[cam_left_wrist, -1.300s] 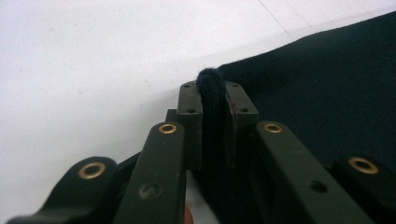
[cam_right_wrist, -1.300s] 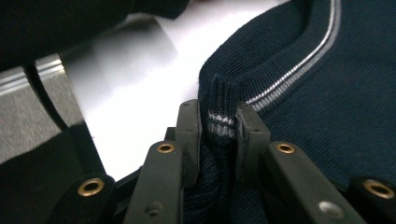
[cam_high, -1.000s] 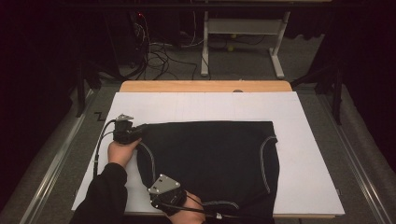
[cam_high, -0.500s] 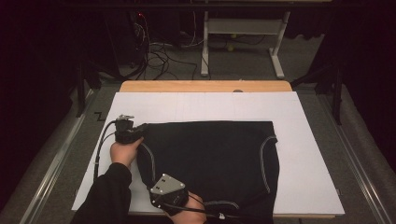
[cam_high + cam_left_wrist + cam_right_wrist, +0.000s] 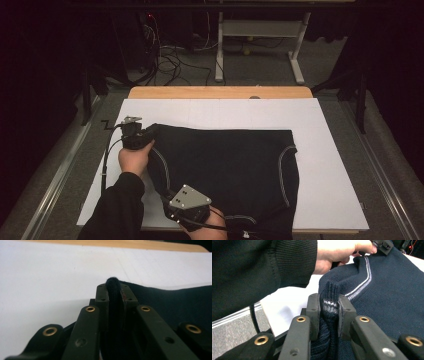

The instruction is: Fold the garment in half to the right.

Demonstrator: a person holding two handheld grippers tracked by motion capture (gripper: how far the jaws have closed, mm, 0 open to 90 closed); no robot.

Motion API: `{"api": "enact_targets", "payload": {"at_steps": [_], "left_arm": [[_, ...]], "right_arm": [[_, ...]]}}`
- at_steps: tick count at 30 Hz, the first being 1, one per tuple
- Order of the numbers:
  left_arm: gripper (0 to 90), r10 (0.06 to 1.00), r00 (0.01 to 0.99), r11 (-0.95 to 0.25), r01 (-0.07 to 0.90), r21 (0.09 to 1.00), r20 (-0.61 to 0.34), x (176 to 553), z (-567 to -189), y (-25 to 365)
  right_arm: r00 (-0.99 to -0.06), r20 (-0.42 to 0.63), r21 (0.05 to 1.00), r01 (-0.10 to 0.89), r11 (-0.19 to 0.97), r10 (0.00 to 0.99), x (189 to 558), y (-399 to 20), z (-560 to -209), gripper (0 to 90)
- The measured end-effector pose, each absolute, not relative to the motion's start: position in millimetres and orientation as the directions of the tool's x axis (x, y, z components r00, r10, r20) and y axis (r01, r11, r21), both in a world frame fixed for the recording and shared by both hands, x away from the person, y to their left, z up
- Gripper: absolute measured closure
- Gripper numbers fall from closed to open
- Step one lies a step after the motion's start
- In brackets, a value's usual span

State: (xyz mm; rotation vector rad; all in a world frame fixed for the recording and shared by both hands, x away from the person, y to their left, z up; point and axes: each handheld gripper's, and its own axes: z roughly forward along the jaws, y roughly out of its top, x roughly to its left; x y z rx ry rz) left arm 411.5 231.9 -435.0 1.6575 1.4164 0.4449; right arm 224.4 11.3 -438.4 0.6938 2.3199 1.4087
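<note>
Nearest the person, the right claw (image 5: 176, 214) is pinching the navy sweater's (image 5: 230, 170) ribbed near edge; beyond it, the left claw (image 5: 150, 133) is clamping the sweater's far-left corner. Sweater is lying on the white tabletop (image 5: 330, 165). Next, likely lifting both together for a fold.

- My right gripper (image 5: 176, 216) sits half cut off by the high view's bottom edge.
- The dark navy knitted sweater with pale stripes (image 5: 235, 170) loses its near hem there too.
- Its pinched fold hides my left gripper's (image 5: 114, 293) inner pads.
</note>
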Motion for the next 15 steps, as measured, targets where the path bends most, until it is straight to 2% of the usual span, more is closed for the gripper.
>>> {"api": "enact_targets", "payload": {"at_steps": [9, 15], "left_arm": [[76.6, 0.919, 0.295, 0.049, 0.574, 0.817, -0.263, 413, -421, 228], [76.4, 0.921, 0.291, 0.048, 0.576, 0.816, -0.259, 415, -425, 232]], "right_arm": [[-0.820, -0.021, 0.906, 0.226, 0.358, 0.572, 226, 6, -430, 75.8], [-0.825, -0.028, 0.900, 0.225, 0.373, 0.564, 228, 11, -432, 75.8]]}}
